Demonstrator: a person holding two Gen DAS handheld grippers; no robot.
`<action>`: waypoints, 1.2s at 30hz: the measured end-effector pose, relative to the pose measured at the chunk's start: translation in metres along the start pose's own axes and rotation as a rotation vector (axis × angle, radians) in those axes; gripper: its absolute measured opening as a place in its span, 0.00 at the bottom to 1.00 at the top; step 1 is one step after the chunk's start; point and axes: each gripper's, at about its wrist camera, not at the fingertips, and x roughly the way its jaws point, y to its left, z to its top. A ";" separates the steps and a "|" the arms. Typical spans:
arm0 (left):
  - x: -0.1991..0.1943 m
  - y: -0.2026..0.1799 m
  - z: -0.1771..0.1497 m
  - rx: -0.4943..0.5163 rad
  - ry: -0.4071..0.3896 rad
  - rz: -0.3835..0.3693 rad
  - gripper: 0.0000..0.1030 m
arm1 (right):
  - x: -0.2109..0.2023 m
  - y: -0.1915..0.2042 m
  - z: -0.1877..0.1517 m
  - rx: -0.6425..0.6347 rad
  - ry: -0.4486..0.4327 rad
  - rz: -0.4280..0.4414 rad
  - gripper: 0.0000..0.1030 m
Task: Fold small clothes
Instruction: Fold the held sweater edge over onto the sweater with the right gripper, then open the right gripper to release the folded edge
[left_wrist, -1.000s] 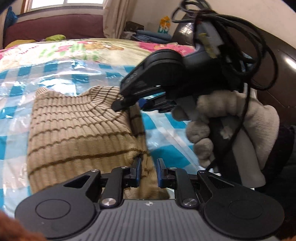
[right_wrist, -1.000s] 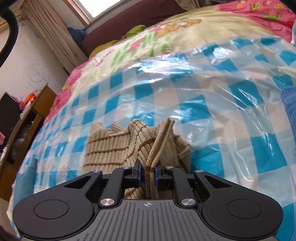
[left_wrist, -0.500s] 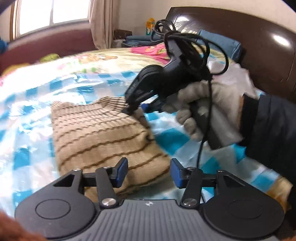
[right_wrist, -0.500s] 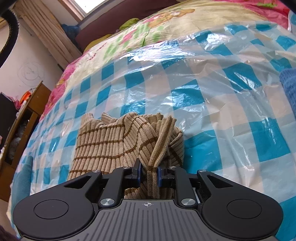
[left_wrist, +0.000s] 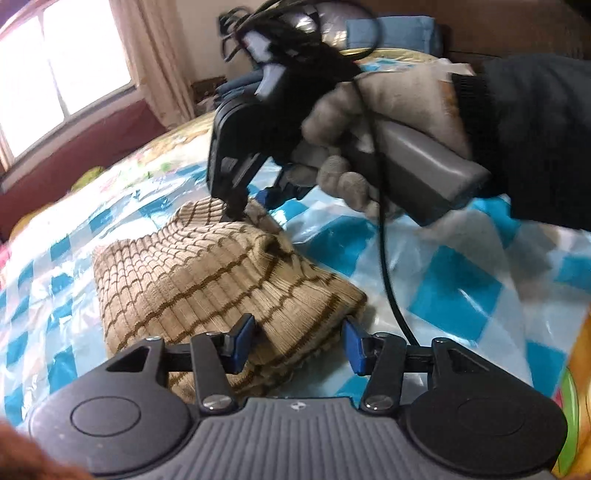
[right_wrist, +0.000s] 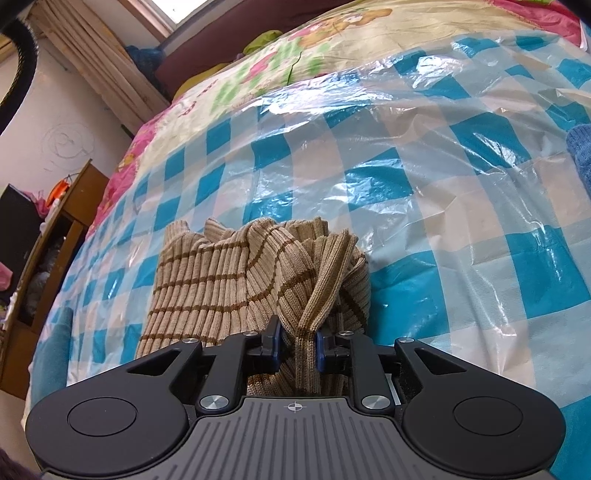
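So the left tool (left_wrist: 297, 343) has let go of the sweater's (left_wrist: 221, 280) near edge; its jaws now straddle the fold, closing a bit. Right tool (right_wrist: 298, 345) still pinches a bunched ridge. Sweater's folded on the bed's checkered sheet (right_wrist: 424, 177), so that fold looks done.

The left gripper (left_wrist: 298, 341) angles downward, its jaws apart and closing, pads pressing nothing. The right gripper (right_wrist: 298, 341), held by a gloved hand (left_wrist: 373, 140) in a dark sleeve (left_wrist: 535, 136), tilts down, clamped on knit fabric.
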 end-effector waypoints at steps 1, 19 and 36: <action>0.001 0.002 0.003 -0.022 0.002 -0.013 0.37 | -0.002 0.000 0.001 -0.003 -0.004 0.002 0.16; 0.000 0.013 0.007 -0.171 0.031 -0.161 0.28 | -0.025 -0.012 -0.003 0.017 -0.071 -0.041 0.22; -0.044 0.070 -0.020 -0.296 -0.006 -0.044 0.49 | -0.058 0.003 -0.092 -0.010 0.024 -0.005 0.06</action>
